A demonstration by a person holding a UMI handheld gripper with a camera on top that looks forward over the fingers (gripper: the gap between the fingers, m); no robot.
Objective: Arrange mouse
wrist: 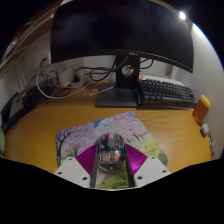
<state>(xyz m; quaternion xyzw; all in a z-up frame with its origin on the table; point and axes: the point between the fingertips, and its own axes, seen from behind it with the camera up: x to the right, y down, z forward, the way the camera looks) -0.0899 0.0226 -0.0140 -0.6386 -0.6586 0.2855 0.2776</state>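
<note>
A translucent grey mouse (pixel 111 148) with red inner parts sits between my two fingers. My gripper (pixel 111 160) has magenta pads (pixel 88 158), and both pads press on the mouse's sides. The mouse is over a mouse mat (pixel 75 143) printed with pink blossoms and green, which lies on the wooden desk (pixel 40 125). I cannot tell whether the mouse rests on the mat or is lifted off it.
A black monitor (pixel 120 32) on a stand (pixel 124 92) stands at the back. A black keyboard (pixel 165 92) lies to the right of the stand, with an orange object (pixel 203 108) beyond it. Cables and a power strip (pixel 62 77) lie at the back left.
</note>
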